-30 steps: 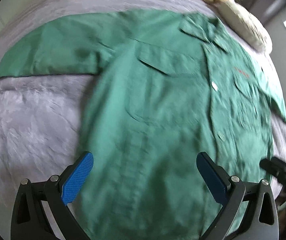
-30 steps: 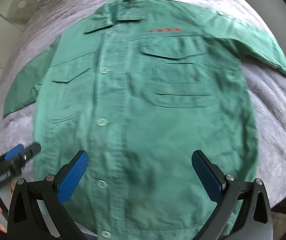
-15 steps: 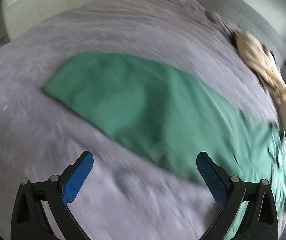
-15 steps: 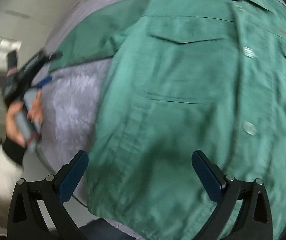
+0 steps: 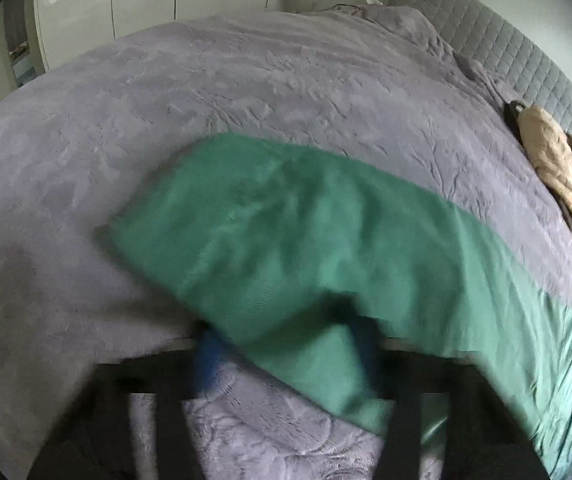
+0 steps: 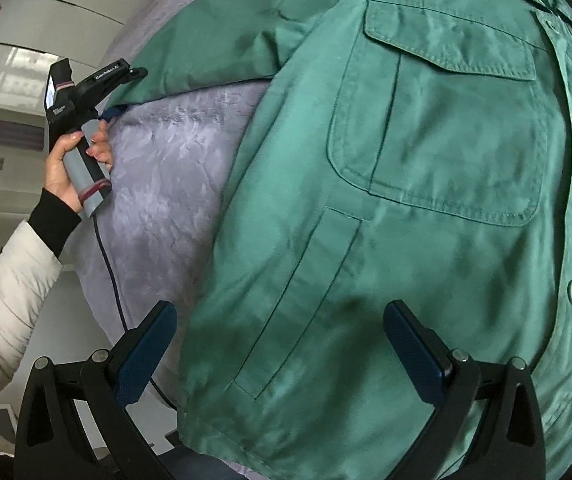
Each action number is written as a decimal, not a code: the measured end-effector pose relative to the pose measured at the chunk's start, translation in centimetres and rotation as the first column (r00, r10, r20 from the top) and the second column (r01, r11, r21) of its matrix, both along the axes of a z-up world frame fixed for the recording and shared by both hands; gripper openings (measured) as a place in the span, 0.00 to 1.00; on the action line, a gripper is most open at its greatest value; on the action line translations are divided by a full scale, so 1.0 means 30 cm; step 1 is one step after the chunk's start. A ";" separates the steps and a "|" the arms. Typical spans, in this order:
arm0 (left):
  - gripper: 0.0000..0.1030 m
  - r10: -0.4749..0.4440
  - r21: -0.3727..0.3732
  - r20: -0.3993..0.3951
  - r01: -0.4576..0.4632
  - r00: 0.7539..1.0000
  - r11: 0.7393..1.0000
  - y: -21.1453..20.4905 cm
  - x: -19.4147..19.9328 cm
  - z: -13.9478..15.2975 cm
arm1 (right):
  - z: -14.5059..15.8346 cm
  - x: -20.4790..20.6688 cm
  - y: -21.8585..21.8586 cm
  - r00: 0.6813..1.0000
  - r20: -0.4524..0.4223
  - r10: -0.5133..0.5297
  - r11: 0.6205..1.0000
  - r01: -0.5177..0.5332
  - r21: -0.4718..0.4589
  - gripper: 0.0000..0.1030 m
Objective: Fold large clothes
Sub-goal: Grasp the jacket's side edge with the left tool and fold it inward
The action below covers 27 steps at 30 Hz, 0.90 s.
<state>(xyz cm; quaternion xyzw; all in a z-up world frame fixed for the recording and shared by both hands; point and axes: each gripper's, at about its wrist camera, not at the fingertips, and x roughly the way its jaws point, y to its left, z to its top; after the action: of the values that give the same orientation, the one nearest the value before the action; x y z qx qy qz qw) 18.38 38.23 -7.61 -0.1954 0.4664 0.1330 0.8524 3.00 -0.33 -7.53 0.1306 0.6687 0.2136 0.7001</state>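
Note:
A green button-up shirt (image 6: pixel 426 200) lies face up on the grey bed cover (image 5: pixel 245 92), its left sleeve (image 5: pixel 306 240) stretched out flat. My left gripper (image 5: pixel 286 348) is blurred at the sleeve's near edge. Its jaws are closing with the sleeve's edge between the blue pads, which still stand apart. In the right wrist view the left gripper (image 6: pixel 123 92) sits at the cuff end, held by a hand (image 6: pixel 61 164). My right gripper (image 6: pixel 281 344) hangs open over the shirt's lower side near the hem, with nothing gripped.
A crumpled beige garment (image 5: pixel 558 176) lies by the quilted grey headboard (image 5: pixel 506 52). The bed's edge drops off left of the shirt, where a black cable (image 6: pixel 105 264) hangs and a cream padded sleeve (image 6: pixel 1 300) reaches in. White cupboards stand behind.
Both grippers swung left. The left one left the shirt's body, dropped to the sleeve and its jaws narrowed around the sleeve's edge. The right one moved closer to the shirt's pocket side.

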 end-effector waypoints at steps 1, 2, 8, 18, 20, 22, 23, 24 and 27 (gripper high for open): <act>0.02 -0.022 -0.052 0.024 0.023 0.999 0.998 0.019 0.002 0.001 | 0.005 0.000 0.006 1.000 0.002 0.003 1.000 -0.003 0.000 1.00; 0.02 -0.026 -0.089 0.042 0.030 0.999 0.996 0.032 0.003 0.006 | 0.008 0.000 0.008 1.000 0.004 0.006 1.000 -0.006 0.000 1.00; 0.02 -0.089 -0.145 0.199 0.119 0.976 0.982 -0.013 -0.018 0.153 | 0.035 -0.006 -0.032 0.999 0.030 -0.017 1.000 0.016 0.016 1.00; 0.02 -0.515 -0.041 0.410 0.580 0.753 0.814 -0.683 0.018 0.532 | 0.095 -0.018 -0.243 0.979 0.098 -0.177 0.983 0.172 0.060 1.00; 0.02 -0.591 -0.013 0.407 0.651 0.697 0.759 -0.848 0.037 0.544 | 0.107 -0.028 -0.314 0.968 0.113 -0.224 0.974 0.218 0.065 1.00; 0.02 -0.673 0.002 0.364 0.722 0.643 0.691 -1.073 0.043 0.516 | 0.120 -0.040 -0.407 0.950 0.127 -0.286 0.958 0.279 0.069 1.00; 0.02 -0.698 -0.001 0.350 0.746 0.624 0.666 -1.144 0.037 0.501 | 0.122 -0.047 -0.451 0.939 0.132 -0.317 0.948 0.310 0.071 1.00; 0.02 -0.735 0.009 0.320 0.774 0.598 0.633 -1.244 0.029 0.461 | 0.121 -0.058 -0.502 0.927 0.133 -0.351 0.936 0.344 0.074 1.00; 0.02 -0.821 0.063 0.184 0.827 0.541 0.559 -1.484 -0.005 0.316 | 0.099 -0.085 -0.636 0.891 0.129 -0.434 0.901 0.429 0.068 1.00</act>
<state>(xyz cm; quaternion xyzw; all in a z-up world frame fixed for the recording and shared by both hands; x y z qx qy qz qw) 18.22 -6.28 1.86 0.0212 0.4209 -0.3095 0.8524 0.46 -19.41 -4.55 0.2736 0.5675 0.0742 0.7730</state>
